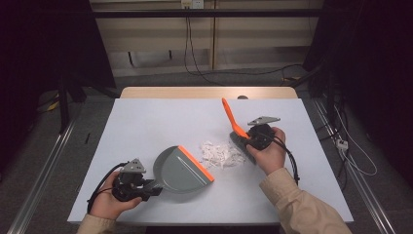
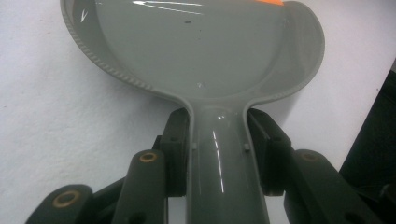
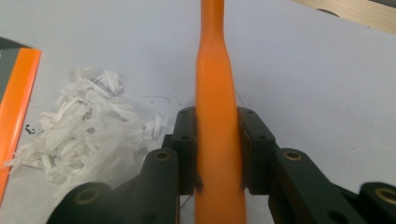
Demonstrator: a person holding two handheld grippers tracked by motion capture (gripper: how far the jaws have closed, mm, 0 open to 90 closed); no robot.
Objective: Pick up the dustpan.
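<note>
While the left gripper clamps the dustpan by its grey handle near the bench's front edge, the right gripper is clenched on the brush's orange handle toward the right edge — both tools are in hand, so the sweeping step looks ready to begin. Between them, about mid-bench, lies the paper shreds pile, just beside the pan's orange lip. Next, I judge, the brush head must drop behind the pile and draw it toward that lip, with the pan held flat and steady. No brand, label or writing can be read.
</note>
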